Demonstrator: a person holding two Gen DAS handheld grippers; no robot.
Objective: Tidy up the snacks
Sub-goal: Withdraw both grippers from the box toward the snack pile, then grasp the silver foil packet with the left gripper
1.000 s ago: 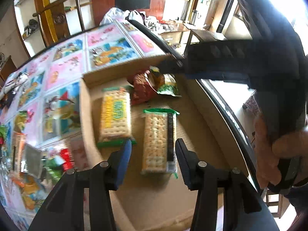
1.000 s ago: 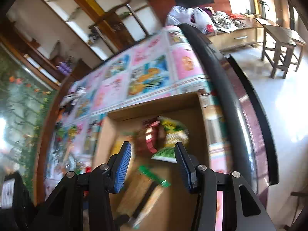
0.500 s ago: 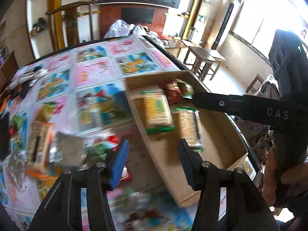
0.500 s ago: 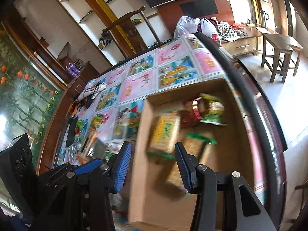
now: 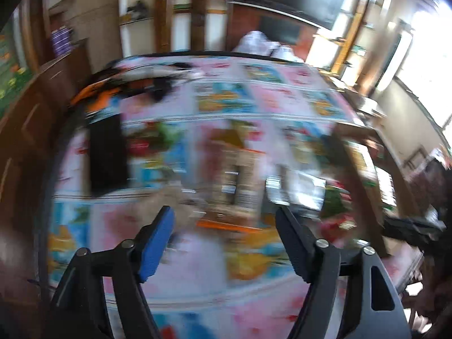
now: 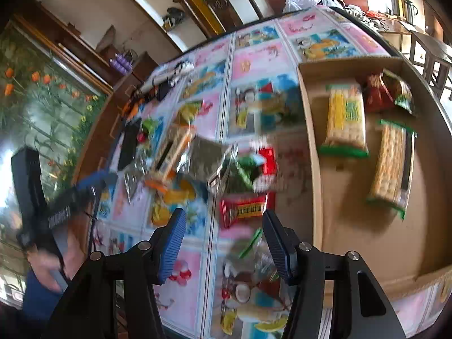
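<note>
Motion blur smears the loose snacks (image 5: 240, 186) in the left wrist view beyond recognition

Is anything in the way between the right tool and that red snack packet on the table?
Nothing visible blocks it. The red snack packet lies on the table mat just ahead of the open right tool, with only bare mat between.

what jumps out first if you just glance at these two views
A cardboard box on the right holds two cracker packs and some bags at its far end. Left of it, loose snacks lie heaped on a bright cartoon tablecloth. The left wrist view is mostly blur.
</note>
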